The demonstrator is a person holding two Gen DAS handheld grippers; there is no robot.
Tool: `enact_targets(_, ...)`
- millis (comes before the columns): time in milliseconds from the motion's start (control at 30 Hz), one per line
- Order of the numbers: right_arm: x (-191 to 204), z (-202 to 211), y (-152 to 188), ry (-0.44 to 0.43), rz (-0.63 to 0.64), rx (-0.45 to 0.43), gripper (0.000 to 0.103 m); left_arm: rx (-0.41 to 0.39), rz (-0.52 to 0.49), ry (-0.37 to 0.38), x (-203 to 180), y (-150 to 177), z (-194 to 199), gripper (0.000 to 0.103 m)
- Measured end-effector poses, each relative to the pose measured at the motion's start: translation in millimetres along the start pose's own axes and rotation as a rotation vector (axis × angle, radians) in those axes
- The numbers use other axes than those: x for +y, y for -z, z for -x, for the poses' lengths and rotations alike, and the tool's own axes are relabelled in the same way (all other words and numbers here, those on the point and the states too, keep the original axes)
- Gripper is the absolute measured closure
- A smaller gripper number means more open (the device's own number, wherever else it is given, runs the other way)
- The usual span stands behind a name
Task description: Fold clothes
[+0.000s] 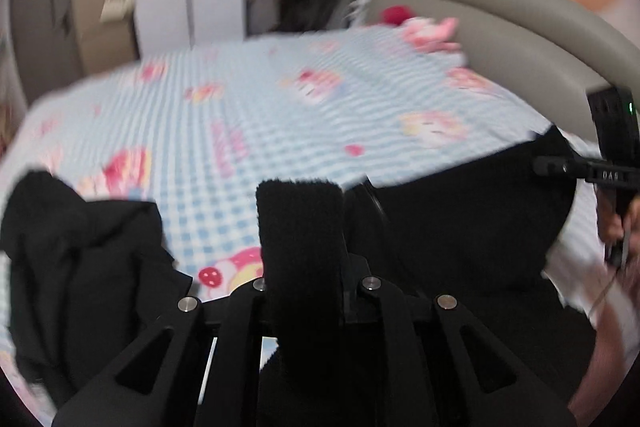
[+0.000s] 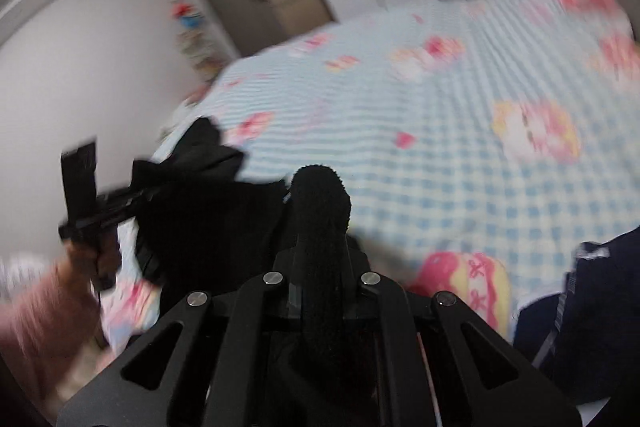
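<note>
Blue-and-white checked cotton with pink cartoon prints covers the bed (image 1: 280,115), which fills most of what I see from both wrist cameras; the pictures are smeared by motion. Behind it, at the far right in the left view, curves a grey padded headboard (image 1: 500,27), with a pink soft toy (image 1: 430,33) lying just in front of it. A grey door (image 2: 240,7) stands in the white wall on the far left in the right view.

Next comes the black garment (image 1: 460,227), lifted off the bed and hanging between my two tools; one loose part droops at the near left in the left view. A second, dark navy garment (image 2: 580,315) lies on the bed at the near right.

My left tool (image 1: 300,187) is clenched on the black garment, its fuzzy black pads pressed together with cloth bunched around them. My right tool (image 2: 320,175) is likewise clenched on the same garment, which spreads away to its left. A pink sleeve (image 2: 36,315) shows at the near left.
</note>
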State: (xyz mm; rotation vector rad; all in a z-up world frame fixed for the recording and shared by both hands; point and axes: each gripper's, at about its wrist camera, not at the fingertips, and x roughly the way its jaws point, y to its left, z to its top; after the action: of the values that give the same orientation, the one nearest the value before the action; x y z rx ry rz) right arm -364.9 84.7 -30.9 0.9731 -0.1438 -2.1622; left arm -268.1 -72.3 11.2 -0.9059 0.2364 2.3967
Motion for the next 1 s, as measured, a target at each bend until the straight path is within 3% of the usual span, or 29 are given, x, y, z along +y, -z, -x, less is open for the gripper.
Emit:
enact_targets(67, 35.8, 32.0, 23.3, -0.003, 0.107, -0.016, 0.096, -0.045, -0.034, -0.017, -18.4, 20.5, 45.1, 0.09)
enact_targets(167, 77.9, 72.4, 66.8, 0.019, 0.235, -0.041, 0.096, -0.185, -0.145, -0.215, -54.8, 66.4, 105.2, 0.091)
enact_targets(267, 105.7, 96.2, 127.3, 0.119, 0.389, -0.047, 0.096, -0.143, -0.161, -0.251, -73.5, 116.8, 132.8, 0.091)
enact_targets(367, 101.3, 100.0, 175.0, 0.17, 0.381, 0.013, 0.096, -0.038, -0.096, -0.268, -71.5, 167.1, 137.8, 0.091)
enact_targets(500, 73.5, 110.4, 206.1, 0.217, 0.243, 0.038, 0.096, 0.068, -0.049, -0.263, -71.5, 208.3, 130.1, 0.091)
enact_targets(600, 62.1, 122.0, 221.3, 0.241, 0.181, 0.031, 0.093, 0.075, -0.066, -0.298, -75.7, 222.9, 130.5, 0.086)
enact_targets(633, 60.1, 123.6, 226.5, 0.234, 0.156, 0.046, 0.088, 0.084, -0.06, -0.299, -76.7, 223.7, 129.7, 0.081)
enact_targets(700, 56.3, 126.3, 236.8, 0.217, 0.105, 0.078, 0.08, 0.081, 0.008, -0.272, -72.7, 225.9, 139.7, 0.069)
enact_targets(733, 52.6, 127.4, 240.6, 0.205, 0.077, 0.089, 0.076, 0.072, 0.062, -0.222, -68.1, 226.5, 149.0, 0.062)
enact_targets(900, 49.7, 164.9, 246.1, 0.17, -0.039, -0.008, 0.074, 0.003, 0.225, -0.037, -52.9, 229.9, 187.3, 0.057)
enact_targets(1000, 52.4, 181.6, 223.8, 0.147, -0.073, -0.099, 0.063, -0.029, 0.302, 0.041, -51.3, 229.0, 202.6, 0.056)
